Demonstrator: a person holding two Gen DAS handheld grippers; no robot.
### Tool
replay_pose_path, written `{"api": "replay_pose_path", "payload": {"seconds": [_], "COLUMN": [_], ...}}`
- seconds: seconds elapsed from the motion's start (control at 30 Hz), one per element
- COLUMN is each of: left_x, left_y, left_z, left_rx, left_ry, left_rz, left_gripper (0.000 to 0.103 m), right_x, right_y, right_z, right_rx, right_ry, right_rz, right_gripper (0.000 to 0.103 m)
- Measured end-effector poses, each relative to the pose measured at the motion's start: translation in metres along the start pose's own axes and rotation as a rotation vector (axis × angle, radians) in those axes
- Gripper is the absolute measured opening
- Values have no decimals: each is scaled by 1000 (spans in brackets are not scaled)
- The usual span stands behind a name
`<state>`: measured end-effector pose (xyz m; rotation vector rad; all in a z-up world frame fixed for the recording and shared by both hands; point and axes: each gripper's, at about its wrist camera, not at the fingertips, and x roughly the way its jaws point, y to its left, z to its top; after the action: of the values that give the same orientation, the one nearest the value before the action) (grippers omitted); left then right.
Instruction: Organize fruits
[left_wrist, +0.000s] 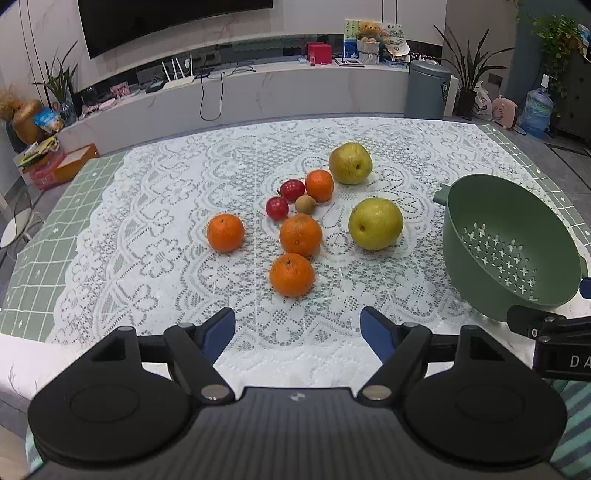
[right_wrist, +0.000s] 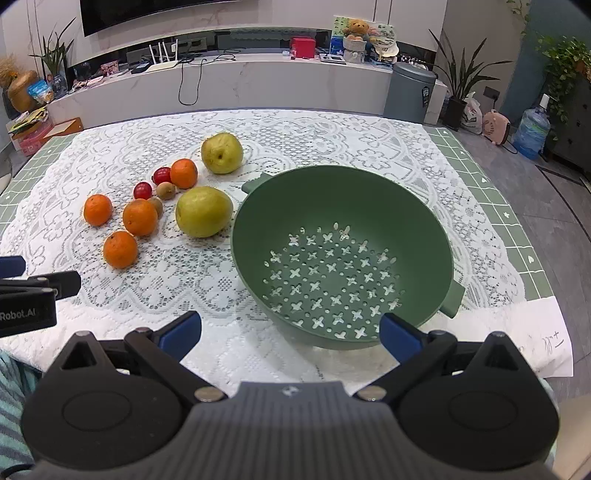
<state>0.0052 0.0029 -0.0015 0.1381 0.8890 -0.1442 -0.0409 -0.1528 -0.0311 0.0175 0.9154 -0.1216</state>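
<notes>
The left gripper (left_wrist: 297, 325) and the right gripper (right_wrist: 290, 328) are black, with blue fingers (left_wrist: 219, 332), round discs, silver screws and a ridged grey middle.

Bare white lace tablecloth (left_wrist: 166, 258) lies open between my left claw (left_wrist: 297, 325) and the nearest round orange mandarin (left_wrist: 291, 275), so I can reach straight in. Farther back the fruit crowds together, two red plums (left_wrist: 284, 199) wedged among mandarins. My right claw (right_wrist: 290, 328) faces the tilted green perforated plastic colander (right_wrist: 424, 206), whose wall blocks the way ahead.
</notes>
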Motion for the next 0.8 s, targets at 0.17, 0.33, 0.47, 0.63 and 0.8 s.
{"api": "replay_pose_path", "payload": {"seconds": [0.17,0.33,0.47,0.63,0.8], "left_x": [-2,-2,-2,-2,-1], "left_y": [-2,-2,-2,-3,-2], "left_z": [0,0,0,0,0], "left_rx": [5,7,4,4,4], "left_ry": [-13,-11,-7,-3,0], "left_rz": [0,-7,-15,-10,-3], "left_gripper": [86,85,84,84,84], "right_x": [0,-1,-1,0,1], "right_y": [1,1,1,2,2], "right_z": [-1,-1,-1,0,0], "right_rx": [-6,-2,3,1,1], "right_ry": [-4,-4,-5,-3,1], "right_rz": [1,4,6,6,4], "right_gripper": [99,99,99,99,99]}}
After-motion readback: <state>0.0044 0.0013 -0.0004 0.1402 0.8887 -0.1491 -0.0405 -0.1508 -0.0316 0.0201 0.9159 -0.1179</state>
